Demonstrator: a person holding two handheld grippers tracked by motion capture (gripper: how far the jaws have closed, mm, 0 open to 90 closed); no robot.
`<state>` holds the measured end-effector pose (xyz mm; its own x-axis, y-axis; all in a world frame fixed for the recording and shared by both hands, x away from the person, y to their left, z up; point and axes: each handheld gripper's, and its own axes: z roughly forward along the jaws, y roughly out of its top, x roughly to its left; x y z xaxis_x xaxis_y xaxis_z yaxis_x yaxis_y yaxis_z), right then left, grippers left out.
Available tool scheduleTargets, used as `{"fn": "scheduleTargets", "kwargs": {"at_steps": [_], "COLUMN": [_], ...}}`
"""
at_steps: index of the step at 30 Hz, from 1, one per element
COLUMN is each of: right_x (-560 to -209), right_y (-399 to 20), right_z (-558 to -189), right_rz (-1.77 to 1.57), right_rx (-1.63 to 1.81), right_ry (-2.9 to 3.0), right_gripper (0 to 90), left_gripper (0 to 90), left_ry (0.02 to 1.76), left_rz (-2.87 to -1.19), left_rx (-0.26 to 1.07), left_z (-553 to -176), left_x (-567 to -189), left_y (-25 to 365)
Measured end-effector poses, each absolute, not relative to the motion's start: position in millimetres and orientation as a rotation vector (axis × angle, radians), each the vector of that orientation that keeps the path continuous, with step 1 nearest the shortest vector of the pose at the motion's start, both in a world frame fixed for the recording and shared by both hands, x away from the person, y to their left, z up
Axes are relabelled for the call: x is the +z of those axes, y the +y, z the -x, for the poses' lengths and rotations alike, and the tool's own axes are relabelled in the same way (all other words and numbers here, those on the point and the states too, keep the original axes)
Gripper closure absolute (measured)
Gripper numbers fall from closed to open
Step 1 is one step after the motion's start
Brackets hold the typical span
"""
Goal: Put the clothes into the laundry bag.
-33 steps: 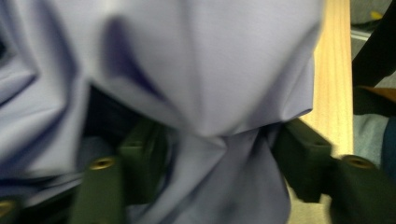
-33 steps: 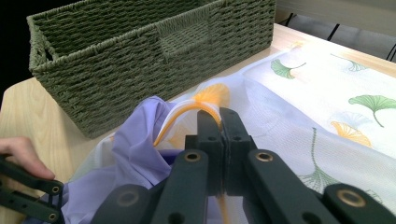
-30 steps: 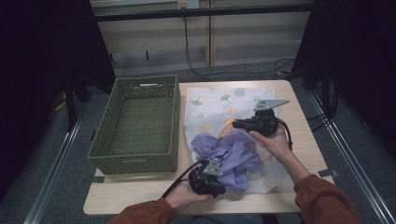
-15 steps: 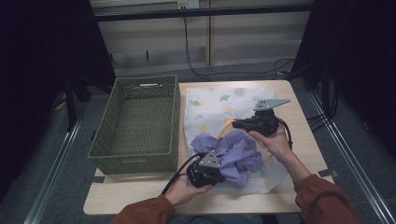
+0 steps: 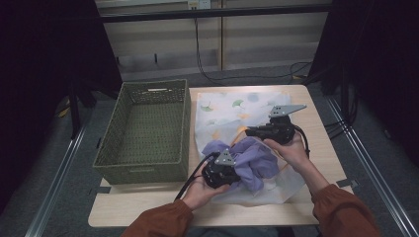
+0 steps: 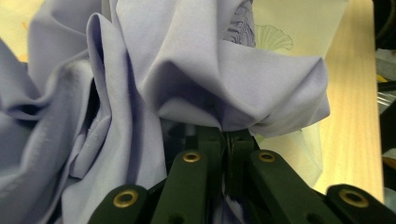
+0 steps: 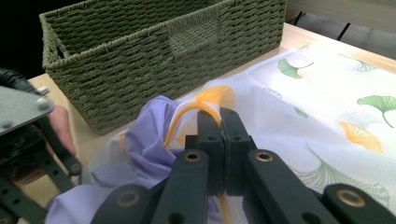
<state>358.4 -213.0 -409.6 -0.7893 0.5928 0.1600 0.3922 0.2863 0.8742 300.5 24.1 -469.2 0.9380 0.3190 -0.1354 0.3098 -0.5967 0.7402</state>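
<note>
A crumpled purple cloth [image 5: 257,160] lies on a sheer white cloth printed with ginkgo leaves [image 5: 227,111], spread over the table. My left gripper [image 5: 235,171] is at the purple cloth's near-left side. In the left gripper view its jaws have just closed, and the gripper [image 6: 229,137] is shut on a fold of the purple cloth [image 6: 187,60]. My right gripper [image 5: 250,132] sits at the heap's far side and points left. In the right gripper view it [image 7: 220,122] is shut, pinching the leaf-print cloth [image 7: 317,93] just above the purple cloth [image 7: 144,140].
An empty green woven basket [image 5: 148,163] stands on the left part of the table, close to both cloths [image 7: 140,51]. Bare wooden tabletop [image 5: 321,113] shows to the right of the printed cloth and along the near edge. Cables trail from both grippers.
My left gripper has moved a little away from the table's near edge, into the purple cloth, and has bunched its fold. The right gripper has stayed where it was.
</note>
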Motion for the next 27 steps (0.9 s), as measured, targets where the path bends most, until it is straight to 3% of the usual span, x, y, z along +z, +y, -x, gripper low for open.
{"fn": "scheduleTargets", "kwargs": {"at_steps": [27], "right_x": [-406], "right_y": [-212], "right_z": [-357], "right_rz": [-0.888], "right_rx": [1.541], "right_ry": [2.361], "right_gripper": [89.6], "left_gripper": [87.8], "left_ry": [0.602], "left_rz": [-2.149], "left_rx": [0.098], "left_z": [-350], "left_x": [-469], "left_y": [5]}}
